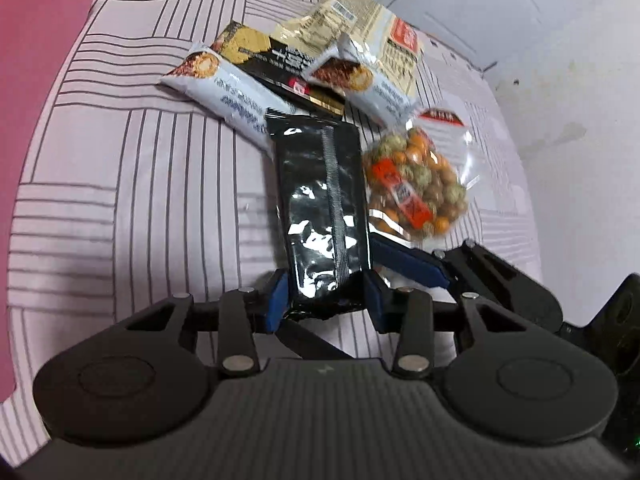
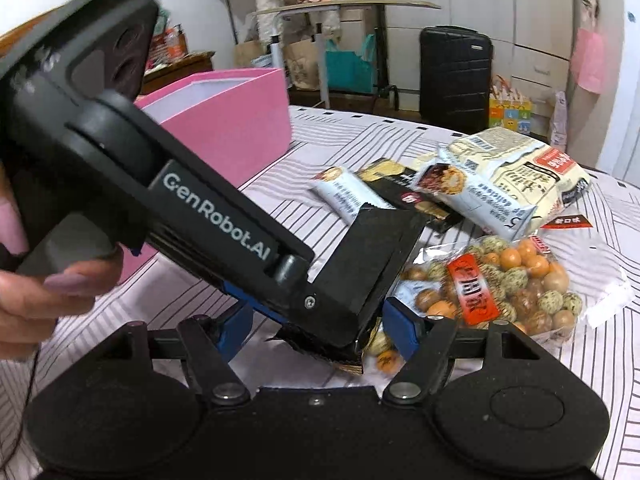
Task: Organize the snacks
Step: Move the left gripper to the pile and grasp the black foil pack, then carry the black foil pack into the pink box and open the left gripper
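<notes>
- Glossy black foil: a black packet (image 1: 320, 200) lies lengthwise on the striped cloth (image 1: 140, 184), nearest item of the snack pile. Whether a bed or a desk is underneath, I cannot tell.
- Left wrist view: the left tool (image 1: 326, 302) has its blue pads on either side of the packet's near end. The gap is narrow, both pads touch the foil, and the end crumples between them. I read this as a grip by the short end, so the packet can be lifted clear of its neighbours.
- Just beside it on the right sits a clear bag of coated nuts (image 1: 416, 188). Beyond lie two pale bar wrappers (image 1: 216, 84), a black-and-gold packet (image 1: 280, 64) and a beige bag (image 1: 372, 28), overlapping loosely and not yet sorted.
- A blue finger of the other tool reaches in at the nut bag's near edge.
- Right wrist view: the right tool (image 2: 320, 332) stands wide open, holding nothing. The left tool, the black packet's end and a corner of the nut bag lie between its pads. It is probably placed for the nuts next.
- A hand (image 2: 48, 292) holds the left tool's handle.
- A pink box (image 2: 240, 120) stands open behind, well apart from the pile; it is the likely destination.
</notes>
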Available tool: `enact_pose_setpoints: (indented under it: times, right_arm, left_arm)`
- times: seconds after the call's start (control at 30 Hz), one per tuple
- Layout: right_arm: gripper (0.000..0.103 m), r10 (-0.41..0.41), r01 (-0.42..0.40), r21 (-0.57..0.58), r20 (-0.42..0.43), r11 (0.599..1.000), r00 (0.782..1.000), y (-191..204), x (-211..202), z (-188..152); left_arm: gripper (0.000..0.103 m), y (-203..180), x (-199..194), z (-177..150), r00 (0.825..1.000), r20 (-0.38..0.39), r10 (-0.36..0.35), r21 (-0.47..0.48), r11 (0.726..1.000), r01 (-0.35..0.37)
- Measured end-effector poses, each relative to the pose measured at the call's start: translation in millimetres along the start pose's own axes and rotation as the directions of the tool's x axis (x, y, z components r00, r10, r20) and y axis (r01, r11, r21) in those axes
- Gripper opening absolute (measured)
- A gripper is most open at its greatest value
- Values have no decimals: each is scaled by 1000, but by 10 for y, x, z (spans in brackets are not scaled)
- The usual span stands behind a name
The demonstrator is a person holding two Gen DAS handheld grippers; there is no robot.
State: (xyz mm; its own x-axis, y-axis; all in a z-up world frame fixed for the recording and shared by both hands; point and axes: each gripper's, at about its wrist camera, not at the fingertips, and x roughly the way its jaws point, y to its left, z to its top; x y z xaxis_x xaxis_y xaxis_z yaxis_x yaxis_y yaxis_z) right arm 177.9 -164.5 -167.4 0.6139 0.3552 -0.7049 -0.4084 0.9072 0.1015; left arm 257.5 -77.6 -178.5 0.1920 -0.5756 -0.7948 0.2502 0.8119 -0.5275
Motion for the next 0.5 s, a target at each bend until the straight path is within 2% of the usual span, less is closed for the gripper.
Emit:
enact_pose_setpoints:
  times: [0.23,0.4,0.5]
  right_arm:
    - [79,-60,57,-100,-26,993,998,222,76,-100]
    - [72,-105,103,-114,-12,988,994,316,111,-126]
    - [69,-105,105,-82,-1,991,994,304,83,-140]
  left_arm:
    - [42,-2,-79,-106,996,-84,-12,15,1000,14]
    - [43,40,-116,-130,998,-22,58,7,998,-58]
    - [44,60,-167,-112,991,61,118,9,993,-118]
